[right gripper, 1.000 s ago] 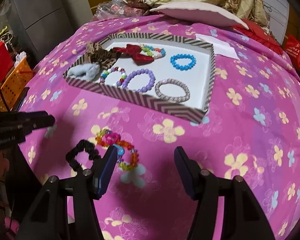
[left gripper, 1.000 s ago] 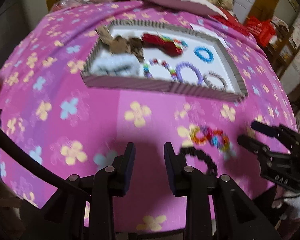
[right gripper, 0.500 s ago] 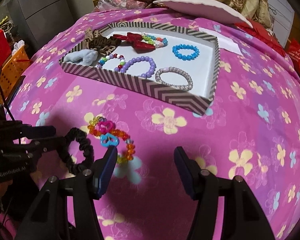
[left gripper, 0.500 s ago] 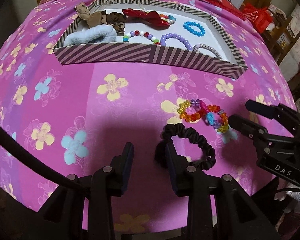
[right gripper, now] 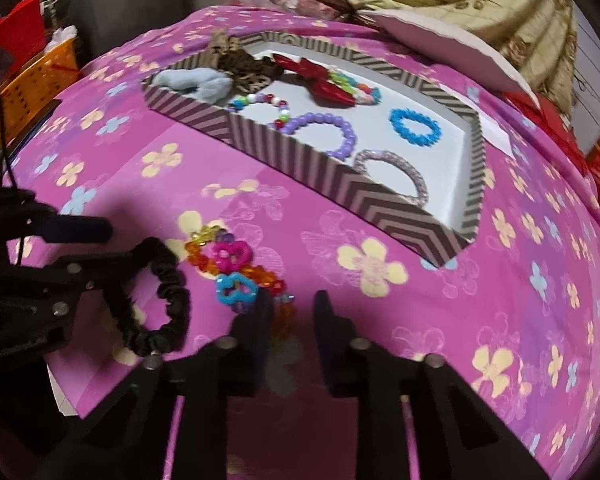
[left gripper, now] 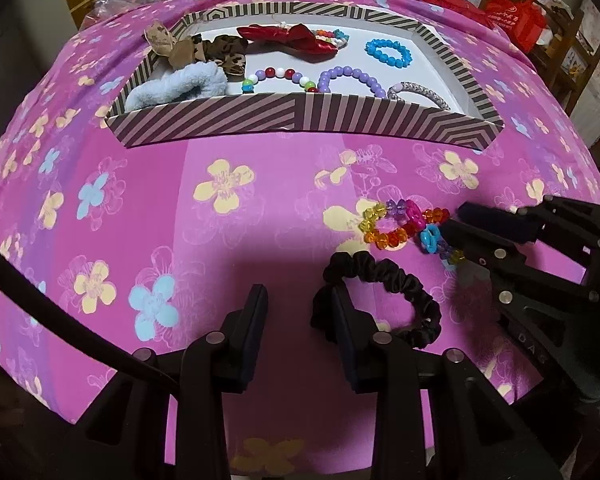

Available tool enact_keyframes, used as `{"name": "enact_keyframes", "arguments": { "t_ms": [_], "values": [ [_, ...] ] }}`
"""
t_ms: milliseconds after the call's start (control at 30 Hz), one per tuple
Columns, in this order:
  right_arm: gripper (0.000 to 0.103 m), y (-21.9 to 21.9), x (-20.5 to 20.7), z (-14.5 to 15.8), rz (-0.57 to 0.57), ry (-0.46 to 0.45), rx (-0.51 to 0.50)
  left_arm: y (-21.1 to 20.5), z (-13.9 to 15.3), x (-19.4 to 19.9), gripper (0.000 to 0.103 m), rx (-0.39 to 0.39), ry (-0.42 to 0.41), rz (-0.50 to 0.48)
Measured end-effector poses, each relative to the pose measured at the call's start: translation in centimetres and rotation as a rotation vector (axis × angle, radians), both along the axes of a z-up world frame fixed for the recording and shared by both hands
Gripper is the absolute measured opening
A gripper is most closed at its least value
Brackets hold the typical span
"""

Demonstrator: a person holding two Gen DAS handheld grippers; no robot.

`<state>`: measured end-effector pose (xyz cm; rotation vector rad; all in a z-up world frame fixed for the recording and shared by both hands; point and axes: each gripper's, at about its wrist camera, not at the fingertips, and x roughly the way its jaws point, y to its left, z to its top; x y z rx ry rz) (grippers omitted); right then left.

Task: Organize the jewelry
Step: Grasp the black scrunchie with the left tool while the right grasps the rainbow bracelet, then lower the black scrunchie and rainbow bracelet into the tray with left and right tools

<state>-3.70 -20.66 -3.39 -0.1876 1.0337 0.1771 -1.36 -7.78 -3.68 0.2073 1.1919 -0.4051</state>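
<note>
Pink cloth with yellow and blue flowers (left gripper: 220, 192) covers the whole surface, with bedding and a white pillow (right gripper: 452, 48) piled behind it at the top of both frames.

Low and right of centre in the left wrist view lie the two loose pieces: a black scrunchie (left gripper: 396, 280) and, just above it, a multicoloured bead bracelet (left gripper: 404, 226) with pink and blue flower charms. They lie close together; whether they touch is unclear. The left gripper (left gripper: 300, 320) sits at the bottom centre, its jaws spread, the right-hand finger resting at the scrunchie's left loop with nothing pinched. The right gripper (right gripper: 290, 320) has its jaws apart too; its left finger overlaps the lower beads of the bracelet (right gripper: 230, 270), and in the left wrist view its tips come in from the right edge against those beads.

Further up stands the striped box (left gripper: 300, 120), holding a purple bead bracelet (left gripper: 350, 78), a blue bead bracelet (left gripper: 388, 52), a silver bracelet (left gripper: 418, 94), a red bow (left gripper: 292, 38), a pale blue scrunchie (left gripper: 176, 88) and a leopard-print scrunchie (left gripper: 220, 50).
</note>
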Motion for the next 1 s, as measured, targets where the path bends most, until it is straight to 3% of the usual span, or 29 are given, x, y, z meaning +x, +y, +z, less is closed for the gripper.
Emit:
{"name": "enact_keyframes", "arguments": {
  "t_ms": [33, 200, 467, 1000],
  "values": [
    [0.01, 0.0, -0.1, 0.0, -0.002, 0.0, 0.001, 0.1, 0.0, 0.0, 0.038, -0.007, 0.0, -0.003],
    [0.009, -0.9, -0.7, 1.7, -0.009, -0.043, 0.068, 0.9, 0.0, 0.5, 0.028, -0.057, 0.031, 0.013],
    [0.009, -1.5, -1.1, 5.5, -0.006, -0.11, 0.072, 1.7, 0.8, 0.4, 0.027, -0.067, 0.023, 0.027],
    [0.009, -1.4, -1.7, 9.0, 0.009, -0.173, 0.053, 2.3, 3.4, 0.6, 0.027, -0.048, -0.056, 0.054]
  ]
}}
